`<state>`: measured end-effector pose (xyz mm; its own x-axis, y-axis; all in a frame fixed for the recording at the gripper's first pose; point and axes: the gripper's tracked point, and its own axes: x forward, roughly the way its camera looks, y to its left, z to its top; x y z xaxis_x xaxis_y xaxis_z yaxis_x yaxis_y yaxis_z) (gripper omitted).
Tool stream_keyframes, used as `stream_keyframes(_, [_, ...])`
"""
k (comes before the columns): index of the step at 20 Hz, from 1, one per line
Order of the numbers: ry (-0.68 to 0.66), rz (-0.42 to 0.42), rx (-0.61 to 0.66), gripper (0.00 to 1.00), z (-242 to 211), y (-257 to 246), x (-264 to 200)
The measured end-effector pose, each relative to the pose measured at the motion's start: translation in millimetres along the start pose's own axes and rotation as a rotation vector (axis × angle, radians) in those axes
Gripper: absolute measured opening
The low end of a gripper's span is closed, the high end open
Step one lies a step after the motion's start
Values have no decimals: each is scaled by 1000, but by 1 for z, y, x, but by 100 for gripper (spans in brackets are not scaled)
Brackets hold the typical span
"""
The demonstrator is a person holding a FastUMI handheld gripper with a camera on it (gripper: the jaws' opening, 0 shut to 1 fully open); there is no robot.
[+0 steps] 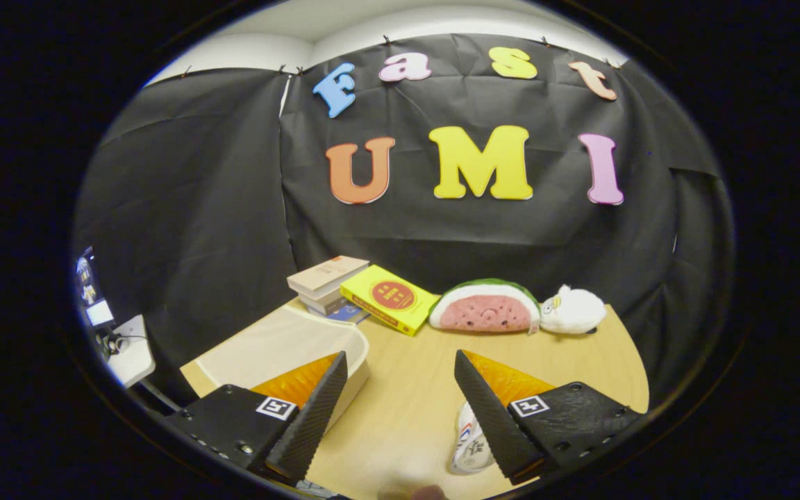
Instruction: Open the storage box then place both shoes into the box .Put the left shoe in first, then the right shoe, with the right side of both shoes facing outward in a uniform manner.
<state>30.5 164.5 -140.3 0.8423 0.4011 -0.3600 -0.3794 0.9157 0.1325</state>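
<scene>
Fingers (400, 417) apart, likely gripping nothing.

Even overhead light; soft shadows; sharp centre; fisheye bending at edges.

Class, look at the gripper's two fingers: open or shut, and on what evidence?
Open. The gripper has its fingers spread wide over bare wooden table, holding nothing; the storage box lies beyond the left finger.

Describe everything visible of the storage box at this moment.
The storage box is a pale, translucent, plastic-looking container with rounded corners. It stands on the wooden table, near the table's edge, before a stack of books. One finger of the open hand-held gripper hides its near corner. Whether its lid is open cannot be told.
</scene>
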Motion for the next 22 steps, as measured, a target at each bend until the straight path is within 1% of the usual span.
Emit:
stream_keyframes(2, [67,11,54,96,-25,19,11])
stream_keyframes(4, [102,36,106,96,-44,44,21])
stream_keyframes(9, [129,76,220,96,-70,88,41])
stream_keyframes(12, [139,85,305,96,-73,97,53])
stream_keyframes(15, [154,87,428,96,-82,96,65])
stream_keyframes(18, [186,115,570,96,-92,101,75])
stream_keyframes(22, [222,162,720,96,-101,106,85])
